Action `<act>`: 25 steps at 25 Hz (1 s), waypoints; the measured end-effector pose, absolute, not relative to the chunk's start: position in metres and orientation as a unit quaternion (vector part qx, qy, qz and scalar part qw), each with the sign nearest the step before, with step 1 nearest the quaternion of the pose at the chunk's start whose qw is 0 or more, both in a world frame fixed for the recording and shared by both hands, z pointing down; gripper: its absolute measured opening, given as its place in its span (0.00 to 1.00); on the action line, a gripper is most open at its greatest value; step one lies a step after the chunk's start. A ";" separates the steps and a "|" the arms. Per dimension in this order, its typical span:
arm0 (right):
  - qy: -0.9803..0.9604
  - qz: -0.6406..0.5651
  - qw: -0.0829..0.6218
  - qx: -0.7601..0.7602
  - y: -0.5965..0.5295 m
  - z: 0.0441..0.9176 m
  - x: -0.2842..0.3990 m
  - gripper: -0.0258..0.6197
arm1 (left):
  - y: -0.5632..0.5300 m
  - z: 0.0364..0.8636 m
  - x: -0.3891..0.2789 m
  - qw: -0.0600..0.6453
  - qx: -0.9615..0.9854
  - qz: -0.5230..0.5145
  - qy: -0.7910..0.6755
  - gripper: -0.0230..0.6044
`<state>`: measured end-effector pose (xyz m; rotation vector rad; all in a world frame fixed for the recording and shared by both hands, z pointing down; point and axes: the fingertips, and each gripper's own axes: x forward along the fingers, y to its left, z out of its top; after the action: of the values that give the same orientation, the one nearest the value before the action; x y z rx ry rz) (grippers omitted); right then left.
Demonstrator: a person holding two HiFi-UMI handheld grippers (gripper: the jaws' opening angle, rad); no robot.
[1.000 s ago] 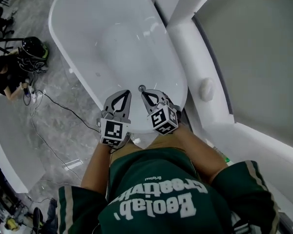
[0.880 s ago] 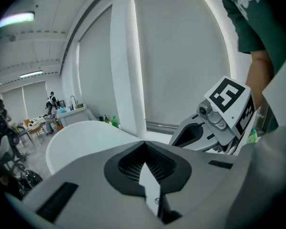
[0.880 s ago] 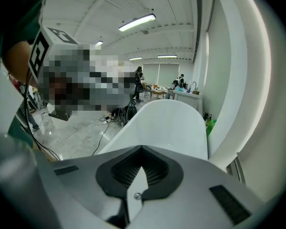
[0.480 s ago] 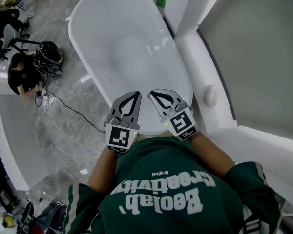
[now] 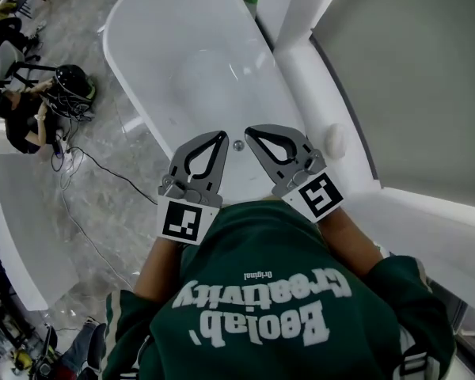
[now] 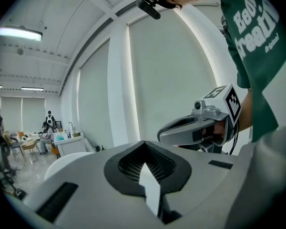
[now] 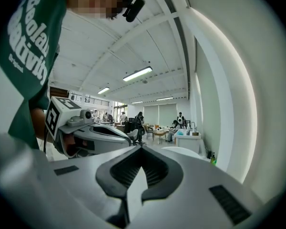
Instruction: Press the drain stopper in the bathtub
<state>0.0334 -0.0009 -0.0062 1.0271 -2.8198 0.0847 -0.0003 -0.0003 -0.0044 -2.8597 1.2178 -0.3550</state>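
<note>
Left gripper (image 5: 220,137): jaws closed, empty | right gripper (image 5: 253,133): jaws closed, empty | small round metal drain stopper (image 5: 238,144): seated in white oval bathtub (image 5: 158,46) floor, near end, seen between both grippers.

Head view down over bathtub (image 5: 191,76), gripper views roomward

The bathtub (image 5: 190,77) has a smooth, glossy white finish; its drain stopper (image 5: 238,145) is bright metal. The left gripper (image 5: 214,140) and right gripper (image 5: 256,135) are matt grey plastic with ribbed black pads (image 6: 131,163).
</note>
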 end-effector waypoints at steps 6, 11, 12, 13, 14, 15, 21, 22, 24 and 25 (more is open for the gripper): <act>-0.939 0.030 0.026 0.341 0.007 -0.013 0.037 0.06 | 0.001 -0.005 0.012 0.027 -0.922 -0.117 0.368 0.05; -0.936 0.029 0.028 0.350 0.012 -0.021 0.039 0.06 | 0.007 -0.018 0.020 0.051 -0.928 -0.119 0.351 0.05; -0.935 0.027 0.028 0.352 0.012 -0.021 0.039 0.06 | 0.007 -0.019 0.020 0.053 -0.928 -0.118 0.349 0.05; -0.934 0.025 0.029 0.354 0.013 -0.021 0.039 0.06 | 0.006 -0.019 0.020 0.054 -0.929 -0.117 0.348 0.05; -0.934 0.021 0.029 0.356 0.013 -0.021 0.040 0.06 | 0.006 -0.018 0.020 0.053 -0.929 -0.118 0.348 0.05; -0.933 0.018 0.030 0.359 0.014 -0.020 0.041 0.06 | 0.006 -0.016 0.020 0.051 -0.928 -0.119 0.348 0.05; -0.932 0.006 0.035 0.360 0.020 -0.017 0.045 0.06 | 0.013 -0.011 0.023 0.055 -0.929 -0.123 0.346 0.05; -0.932 0.007 0.037 0.360 0.020 -0.018 0.045 0.06 | 0.014 -0.012 0.023 0.055 -0.929 -0.123 0.345 0.05; -0.932 0.010 0.041 0.360 0.020 -0.019 0.044 0.06 | 0.014 -0.017 0.023 0.057 -0.929 -0.121 0.345 0.05; -0.932 0.012 0.042 0.359 0.020 -0.019 0.043 0.06 | 0.014 -0.018 0.023 0.058 -0.929 -0.121 0.345 0.05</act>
<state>0.0433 0.0202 -0.0187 1.0983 -2.8527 0.0359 0.0231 0.0139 -0.0178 -2.8156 1.0472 -0.3654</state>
